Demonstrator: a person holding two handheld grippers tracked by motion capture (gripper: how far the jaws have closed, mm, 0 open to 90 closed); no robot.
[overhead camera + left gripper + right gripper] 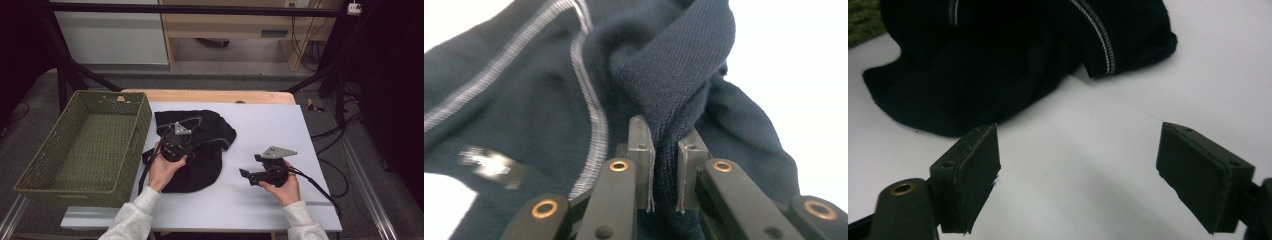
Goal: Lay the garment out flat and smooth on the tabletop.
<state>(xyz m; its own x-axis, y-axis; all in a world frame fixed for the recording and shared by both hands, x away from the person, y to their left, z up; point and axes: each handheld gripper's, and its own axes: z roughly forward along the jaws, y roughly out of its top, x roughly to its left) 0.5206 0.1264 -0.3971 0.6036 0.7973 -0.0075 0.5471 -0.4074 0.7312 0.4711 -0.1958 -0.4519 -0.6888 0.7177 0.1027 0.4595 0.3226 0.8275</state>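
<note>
A dark navy knit garment with thin pale stripes lies crumpled on the white sheet, left of centre. My left gripper sits over its upper part. In the left gripper view the left gripper is shut on a raised fold of the garment, and the pads press the knit from both sides. My right gripper rests on the sheet to the right of the cloth and points left. Its jaws stand wide open over bare sheet, and the garment lies beyond them.
A green woven basket stands at the left edge of the table, right beside the garment; its corner shows in the right gripper view. The wooden table edge runs behind the sheet. Black frame bars and cables stand around the table.
</note>
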